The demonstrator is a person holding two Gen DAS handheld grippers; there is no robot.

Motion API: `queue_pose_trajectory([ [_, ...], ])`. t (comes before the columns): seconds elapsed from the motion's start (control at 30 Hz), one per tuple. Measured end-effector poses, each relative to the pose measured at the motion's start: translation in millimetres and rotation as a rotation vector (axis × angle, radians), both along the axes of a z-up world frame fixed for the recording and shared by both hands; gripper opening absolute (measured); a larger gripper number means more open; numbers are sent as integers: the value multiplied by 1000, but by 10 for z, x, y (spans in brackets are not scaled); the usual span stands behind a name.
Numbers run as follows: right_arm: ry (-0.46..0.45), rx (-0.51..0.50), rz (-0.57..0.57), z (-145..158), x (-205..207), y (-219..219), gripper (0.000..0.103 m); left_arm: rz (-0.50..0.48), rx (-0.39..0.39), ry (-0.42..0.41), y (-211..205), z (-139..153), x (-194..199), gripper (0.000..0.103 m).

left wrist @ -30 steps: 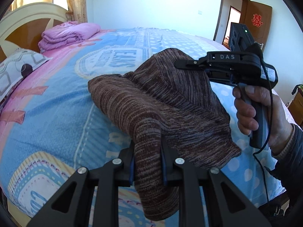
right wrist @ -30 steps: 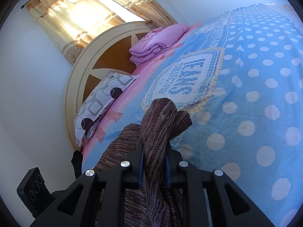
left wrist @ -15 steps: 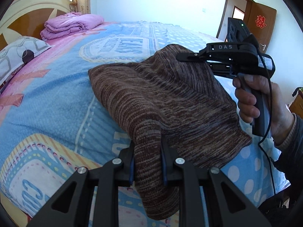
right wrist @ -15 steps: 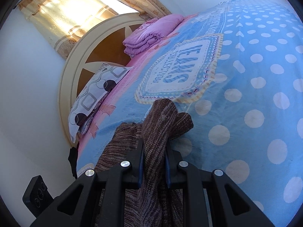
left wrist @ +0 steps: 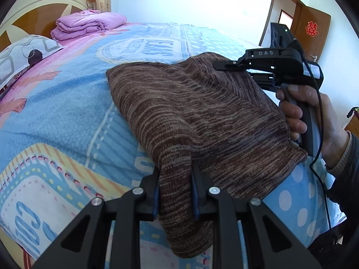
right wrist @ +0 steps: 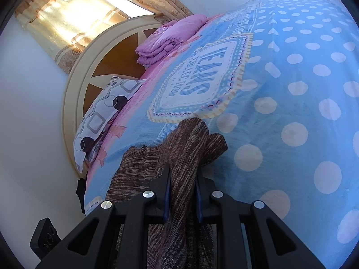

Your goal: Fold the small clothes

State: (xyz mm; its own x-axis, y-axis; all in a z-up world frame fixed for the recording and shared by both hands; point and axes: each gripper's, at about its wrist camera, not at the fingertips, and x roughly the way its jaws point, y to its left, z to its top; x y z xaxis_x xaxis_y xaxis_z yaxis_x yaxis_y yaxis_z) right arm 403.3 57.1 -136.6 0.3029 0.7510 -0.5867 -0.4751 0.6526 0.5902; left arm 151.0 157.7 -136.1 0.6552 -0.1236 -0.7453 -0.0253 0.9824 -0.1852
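Knit garment (left wrist: 193,112) on bed (left wrist: 67,116), folded blanket (left wrist: 89,25) and pillow (left wrist: 20,56) behind

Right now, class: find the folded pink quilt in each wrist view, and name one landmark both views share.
Left wrist view: the pink quilt lies upper left, by the headboard.
Right wrist view: the pink quilt lies top centre, slightly left, by the headboard.
Shared landmark: the lettered badge on the blanket.

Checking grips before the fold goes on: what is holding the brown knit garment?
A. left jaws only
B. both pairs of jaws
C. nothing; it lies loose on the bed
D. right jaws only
B: the brown knit garment is pinched in the left gripper and also in the right gripper.
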Motion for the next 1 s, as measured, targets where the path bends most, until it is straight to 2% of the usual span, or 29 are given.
queue_pose_trajectory([
  [0.07, -1, 15, 5, 14, -10, 9, 18, 3, 2, -3, -7, 1, -50, 24],
  [0.13, -14, -11, 5, 9, -4, 40, 18, 5, 6, -1, -5, -11, -66, 24],
  [0.2, -22, -56, -8, -21, 12, 54, 18, 15, -9, 2, 12, -30, -66, 27],
  [0.27, -25, -118, -26, -97, 29, 67, 18, 21, -2, -1, 22, -28, -78, 36],
  [0.5, -42, -135, -35, -130, 25, 5, 21, 14, 101, -51, -56, 218, -274, 38],
  [0.67, -77, -172, -30, -132, -36, 25, 23, 78, 119, -119, 40, 449, -286, 59],
  [0.73, -84, -189, -34, -117, -60, 9, 24, 98, 181, -143, 25, 480, -173, 61],
  [0.83, -147, -255, -77, 28, -207, -81, 29, 157, 316, -120, 56, 341, 62, 62],
  [0.87, -185, -257, -91, 148, -322, -133, 29, 167, 322, -110, 103, 283, 97, 63],
  [0.93, -238, -216, -58, 351, -563, -188, 31, 169, 277, -110, 193, 211, 98, 64],
  [1.0, -288, -205, 4, 462, -801, -165, 42, 178, 265, -120, 237, 146, 63, 69],
])
